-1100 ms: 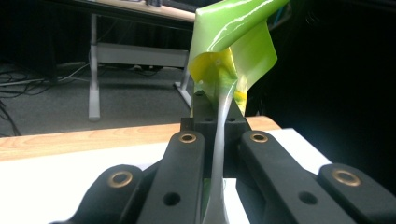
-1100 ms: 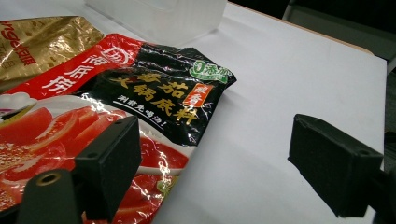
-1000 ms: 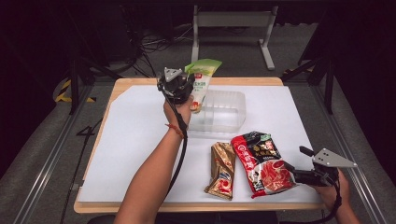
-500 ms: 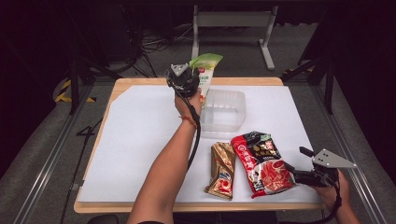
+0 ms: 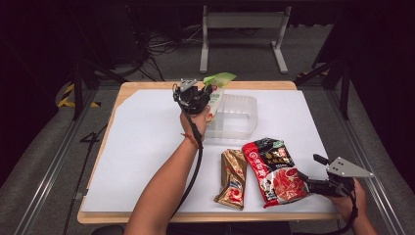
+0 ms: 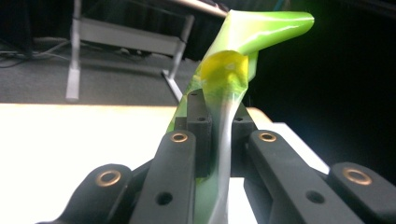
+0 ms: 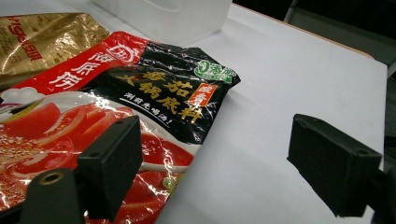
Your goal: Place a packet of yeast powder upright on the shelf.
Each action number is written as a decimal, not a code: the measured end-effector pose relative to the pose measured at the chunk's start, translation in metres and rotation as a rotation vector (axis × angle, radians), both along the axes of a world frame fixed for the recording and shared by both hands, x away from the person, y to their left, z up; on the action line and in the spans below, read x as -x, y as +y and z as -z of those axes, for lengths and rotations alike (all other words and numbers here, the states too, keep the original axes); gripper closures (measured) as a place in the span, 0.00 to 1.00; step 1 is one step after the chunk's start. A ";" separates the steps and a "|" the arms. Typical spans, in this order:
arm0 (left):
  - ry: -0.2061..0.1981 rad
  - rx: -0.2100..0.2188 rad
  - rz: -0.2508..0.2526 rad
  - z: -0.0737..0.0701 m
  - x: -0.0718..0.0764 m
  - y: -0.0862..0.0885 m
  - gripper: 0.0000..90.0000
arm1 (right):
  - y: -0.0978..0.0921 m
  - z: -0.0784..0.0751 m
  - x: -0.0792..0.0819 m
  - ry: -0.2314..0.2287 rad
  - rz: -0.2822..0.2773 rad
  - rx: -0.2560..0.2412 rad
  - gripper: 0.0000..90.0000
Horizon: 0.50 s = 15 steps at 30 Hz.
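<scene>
Two units | left hand-held gripper (image 5: 205,93) clamps green packet (image 6: 233,79) | right hand-held gripper (image 7: 215,163) wide

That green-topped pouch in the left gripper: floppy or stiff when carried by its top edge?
Probably floppy: in the left gripper view the green-topped plastic pouch bends over above the shut left gripper. Likely light, since a thin pinch holds it up by the clear plastic bin. The glossy film may slip, so the grip should stay firm.
</scene>
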State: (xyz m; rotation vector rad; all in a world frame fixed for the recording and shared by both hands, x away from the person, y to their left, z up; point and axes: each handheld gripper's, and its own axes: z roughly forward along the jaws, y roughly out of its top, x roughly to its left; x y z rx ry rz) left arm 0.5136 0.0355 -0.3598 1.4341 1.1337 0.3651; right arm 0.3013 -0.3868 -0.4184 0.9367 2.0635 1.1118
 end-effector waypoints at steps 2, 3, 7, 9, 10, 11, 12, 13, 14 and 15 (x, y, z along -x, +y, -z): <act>0.001 -0.015 0.042 0.004 0.002 0.010 0.92 | 0.000 0.000 0.000 0.001 0.002 0.001 0.20; -0.002 -0.018 0.068 0.005 0.004 0.014 0.91 | -0.001 0.000 0.000 0.001 0.002 0.000 0.20; -0.027 -0.087 0.166 0.003 0.011 0.019 0.90 | 0.000 0.000 0.000 0.003 0.004 0.003 0.20; -0.042 -0.144 0.200 0.002 0.016 0.020 0.89 | 0.000 0.000 0.000 0.007 0.004 0.004 0.20; -0.047 -0.159 0.216 0.002 0.017 0.022 0.89 | 0.000 0.000 0.000 0.006 0.003 0.007 0.20; -0.050 -0.163 0.233 0.002 0.018 0.024 0.89 | 0.001 0.000 0.000 0.004 0.000 0.009 0.20; -0.049 -0.175 0.249 0.002 0.019 0.026 0.88 | 0.001 0.000 0.000 0.003 -0.002 0.009 0.20; -0.049 -0.175 0.249 0.002 0.019 0.026 0.85 | 0.001 0.000 0.000 0.003 -0.002 0.009 0.20; -0.047 -0.203 0.256 0.002 0.019 0.027 0.80 | 0.001 0.001 0.000 0.008 0.001 0.011 0.20; -0.044 -0.234 0.272 0.002 0.019 0.028 0.79 | 0.001 0.001 0.000 0.008 0.001 0.010 0.20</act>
